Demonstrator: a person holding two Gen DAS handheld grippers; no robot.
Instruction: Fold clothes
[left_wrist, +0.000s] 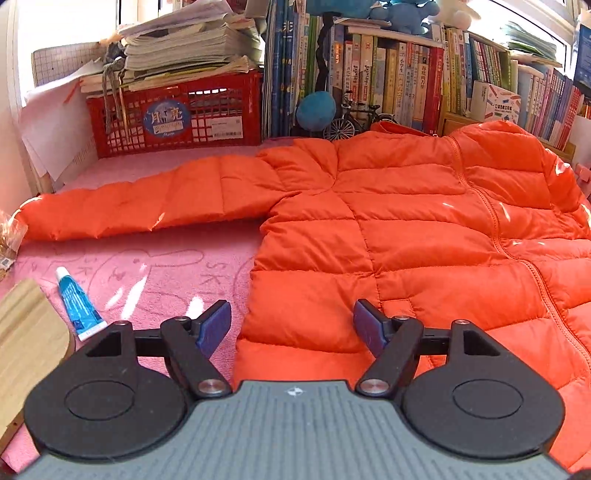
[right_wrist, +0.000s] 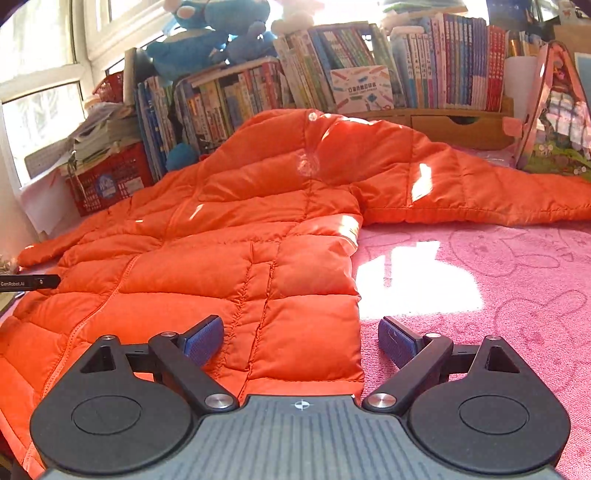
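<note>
A bright orange quilted puffer jacket (left_wrist: 388, 221) lies spread flat, front up, on a surface covered by a pink towel-like cloth with faint cartoon outlines (left_wrist: 166, 266). Its zip runs closed down the middle, and both sleeves stretch out sideways from the body. The collar end points toward a long row of upright books (left_wrist: 406, 81) at the back, and the hem lies nearest the cameras.

The left tool (left_wrist: 291, 326) hovers low at the hem, over the jacket's left bottom corner. Its 2 blue-padded fingers (left_wrist: 214, 328) stand wide apart with nothing between them; one finger is over the pink cloth, the other over the orange fabric. I cannot tell whether either pad touches the jacket.

The right tool (right_wrist: 301, 341) sits at the opposite bottom corner, jaws likewise spread wide and holding nothing. Its left finger is above the jacket and its right finger above the cloth, with the jacket's side edge running between them.

In the left wrist view, a small blue and white tube (left_wrist: 79, 306) lies on the cloth just beside a pale wooden board (left_wrist: 29, 332), both well apart from the jacket's body. A red plastic lattice crate (left_wrist: 177, 114) stacked with papers stands behind the outstretched sleeve. Blue plush toys (right_wrist: 214, 33) sit on top of the books, and sunlight makes a bright patch on the cloth in the right wrist view.
</note>
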